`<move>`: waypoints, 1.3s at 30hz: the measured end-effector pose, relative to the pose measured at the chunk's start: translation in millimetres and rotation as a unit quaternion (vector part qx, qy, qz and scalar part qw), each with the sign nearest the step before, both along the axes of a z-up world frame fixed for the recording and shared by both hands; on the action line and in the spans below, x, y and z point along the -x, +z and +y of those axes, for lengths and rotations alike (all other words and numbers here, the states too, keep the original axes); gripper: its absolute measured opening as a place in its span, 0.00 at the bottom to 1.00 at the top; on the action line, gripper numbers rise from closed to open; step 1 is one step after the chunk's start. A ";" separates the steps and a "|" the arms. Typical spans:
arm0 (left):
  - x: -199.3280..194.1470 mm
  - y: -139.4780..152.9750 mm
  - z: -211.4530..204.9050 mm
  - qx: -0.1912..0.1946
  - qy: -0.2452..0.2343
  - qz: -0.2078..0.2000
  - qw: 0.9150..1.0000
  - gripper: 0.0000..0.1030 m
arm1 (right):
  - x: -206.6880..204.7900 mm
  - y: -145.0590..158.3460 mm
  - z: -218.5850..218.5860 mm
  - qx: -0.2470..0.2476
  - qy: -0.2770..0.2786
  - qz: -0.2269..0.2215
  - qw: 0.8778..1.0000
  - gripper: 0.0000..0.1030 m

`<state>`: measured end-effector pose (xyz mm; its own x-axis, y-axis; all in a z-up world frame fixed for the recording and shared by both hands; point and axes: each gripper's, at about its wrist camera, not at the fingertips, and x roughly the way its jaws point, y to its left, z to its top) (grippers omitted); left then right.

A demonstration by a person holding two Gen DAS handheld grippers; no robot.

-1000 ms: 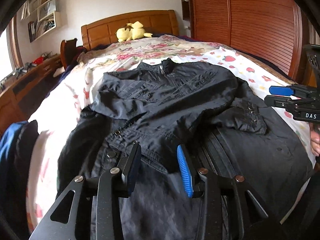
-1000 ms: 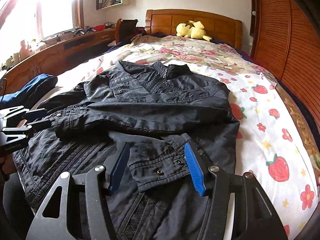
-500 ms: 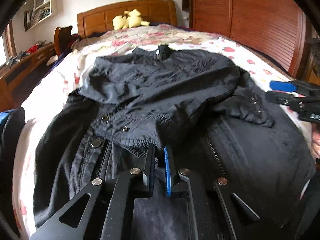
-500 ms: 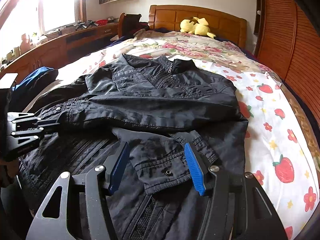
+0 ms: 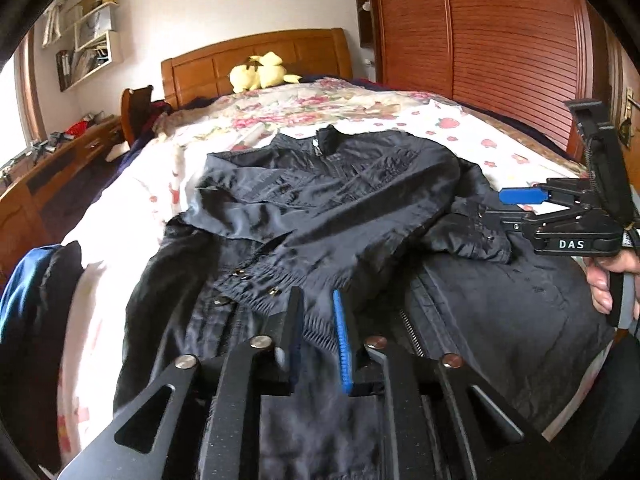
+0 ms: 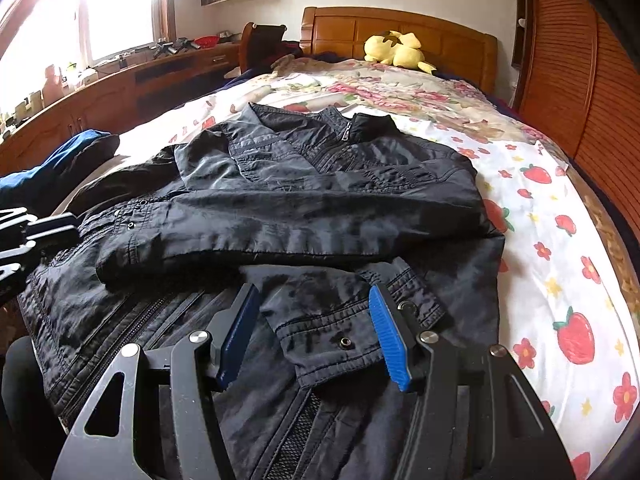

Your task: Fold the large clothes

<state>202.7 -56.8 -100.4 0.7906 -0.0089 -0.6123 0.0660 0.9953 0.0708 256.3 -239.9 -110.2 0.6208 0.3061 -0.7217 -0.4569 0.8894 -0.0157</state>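
Observation:
A black jacket [image 5: 332,196] lies flat on the bed, collar toward the headboard, both sleeves folded across its front; it also shows in the right wrist view [image 6: 320,184]. My left gripper [image 5: 318,312] hovers over the ribbed hem near the front edge, jaws a narrow gap apart with hem fabric showing between them; whether it pinches the cloth is unclear. My right gripper [image 6: 314,320] is open, its blue pads [image 6: 386,332] either side of the sleeve cuff [image 6: 352,332]. The right gripper also appears at the right of the left wrist view [image 5: 516,204].
The bed [image 6: 560,248] has a white strawberry-print sheet. A yellow plush toy [image 6: 396,52] sits by the wooden headboard [image 5: 256,56]. A blue and black garment [image 5: 28,292] lies at the bed's left edge. A wooden wardrobe [image 5: 500,40] stands right, a desk [image 6: 120,80] left.
My left gripper dropped toward the hem and its jaws narrowed from wide open, then widened slightly. My right gripper stayed open over the cuff, shifting a little.

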 end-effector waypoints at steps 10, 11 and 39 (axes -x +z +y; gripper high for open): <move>42.1 -5.7 31.6 0.001 0.051 -0.009 0.999 0.47 | -0.5 -15.2 12.1 0.006 0.012 0.018 1.000 0.57; 44.2 -7.1 33.9 0.002 0.055 -0.008 0.998 0.48 | -0.5 -16.7 14.1 0.008 0.013 0.019 1.000 0.57; 62.9 -41.1 97.1 0.020 0.123 0.043 0.991 0.50 | 69.9 -26.2 -32.5 0.057 -0.001 0.041 0.998 0.57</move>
<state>139.8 40.2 -141.5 0.7168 0.1517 -0.6805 -0.1750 0.9839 0.0350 186.4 -272.4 -136.4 0.5585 0.2184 -0.8003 -0.4597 0.8845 -0.0795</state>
